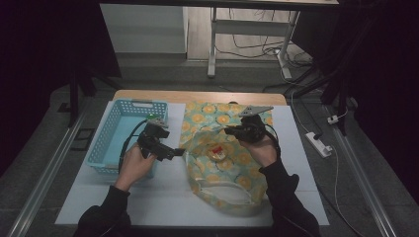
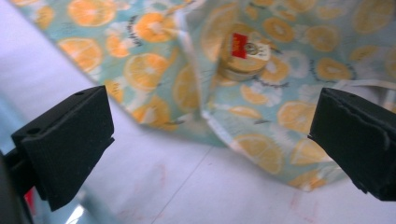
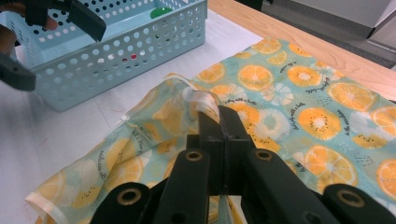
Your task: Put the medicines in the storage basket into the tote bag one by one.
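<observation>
starting at the left, the light blue perforated plastic basket point(image 1: 127, 136) sits on the white counter point(image 1: 168, 197), and my left gripper point(image 1: 170, 154) hovers just beside its near right corner, its jaws wide apart with nothing between them. in the left gripper view those jaws look toward the mouth of the teal fabric bag printed with orange slices point(image 1: 225, 163), where a small round tin with a red label point(image 2: 243, 51) lies in the open pouch. on the right, my right gripper point(image 3: 215, 122) has its jaws pressed together on the bag's white-trimmed rim, holding that edge lifted.

my worries, as i judge it: the rim is thin and slick, so it could slide out of the right jaws if i pull higher, and the mouth would fall shut over the tin. going in with the left, i could pinch loose fabric together with the tin, or nudge the tin deeper into a fold. swinging the left hand carelessly could also knock the basket, which is very near it.
</observation>
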